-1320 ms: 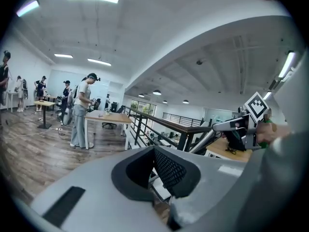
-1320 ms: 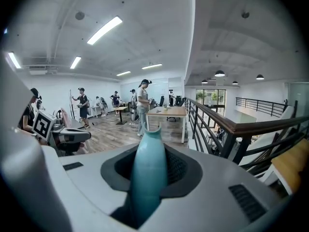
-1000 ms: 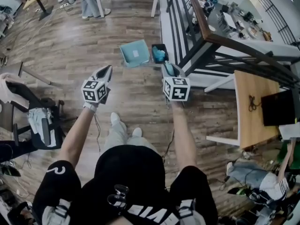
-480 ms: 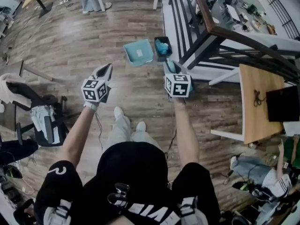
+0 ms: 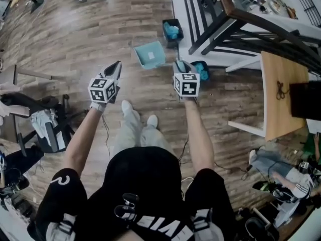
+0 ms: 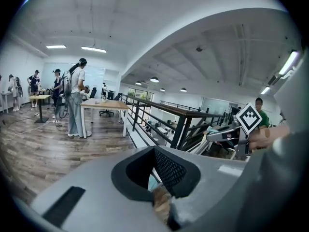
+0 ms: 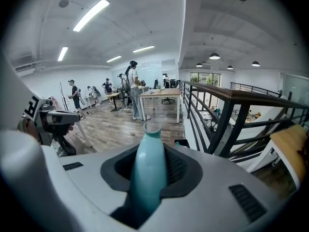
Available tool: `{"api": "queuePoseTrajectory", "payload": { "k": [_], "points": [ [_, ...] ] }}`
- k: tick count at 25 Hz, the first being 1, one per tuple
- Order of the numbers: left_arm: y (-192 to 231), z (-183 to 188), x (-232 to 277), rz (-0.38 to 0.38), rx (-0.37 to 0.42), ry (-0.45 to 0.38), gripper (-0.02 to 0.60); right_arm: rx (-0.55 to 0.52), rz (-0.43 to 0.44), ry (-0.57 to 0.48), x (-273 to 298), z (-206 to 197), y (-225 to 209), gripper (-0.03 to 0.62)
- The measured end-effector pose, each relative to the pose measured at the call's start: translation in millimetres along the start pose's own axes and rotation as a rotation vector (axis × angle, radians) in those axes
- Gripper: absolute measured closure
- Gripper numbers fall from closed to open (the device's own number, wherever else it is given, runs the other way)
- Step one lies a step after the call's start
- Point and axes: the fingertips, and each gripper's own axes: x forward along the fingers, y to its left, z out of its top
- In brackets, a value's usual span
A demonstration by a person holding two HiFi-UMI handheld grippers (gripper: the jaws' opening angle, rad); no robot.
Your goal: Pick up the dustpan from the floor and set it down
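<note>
The teal dustpan [image 5: 150,54] lies on the wooden floor ahead of me, between the two grippers and a little beyond them. My right gripper [image 5: 181,65] is shut on a teal handle [image 7: 148,168] that stands up between its jaws. A teal and black part [image 5: 201,70] shows just right of that gripper. My left gripper [image 5: 117,66] is held out to the left of the dustpan. Its jaws are closed to a narrow slit with nothing in them [image 6: 157,190].
A black bin [image 5: 172,30] with something teal inside stands beyond the dustpan, beside a black railing [image 5: 235,19]. A wooden table [image 5: 281,94] is at the right and a dark chair [image 5: 42,124] at the left. People stand at desks far off [image 6: 75,98].
Both grippers have sunk toward the floor and now sit closer to the dustpan in the head view. The right gripper's hold on the teal handle is unchanged.
</note>
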Motion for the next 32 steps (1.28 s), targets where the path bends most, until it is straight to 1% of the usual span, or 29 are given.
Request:
{"api": "queuePoseTrajectory", "payload": {
  "k": [7,17,24,32],
  "points": [
    [5.3,-38.3,45.6,-0.060,-0.010,0.068,0.583,-0.002,-0.027,0.090,52.9,-60.2,-6.1,0.503],
    [48.7,-92.6,106.2,-0.095,-0.050,0.142,0.583,-0.006,-0.040,0.173,154.2,-122.0,-10.5,0.503],
    [92.6,-138.6,125.2,-0.086,-0.072,0.211,0.583,0.026,-0.073,0.225,210.9,-162.8,-13.7,0.503],
    [121.5,-163.2,133.5,-0.095,-0.075,0.257,0.583,0.046,-0.117,0.257,249.4,-193.2,-8.1,0.503]
  ]
}}
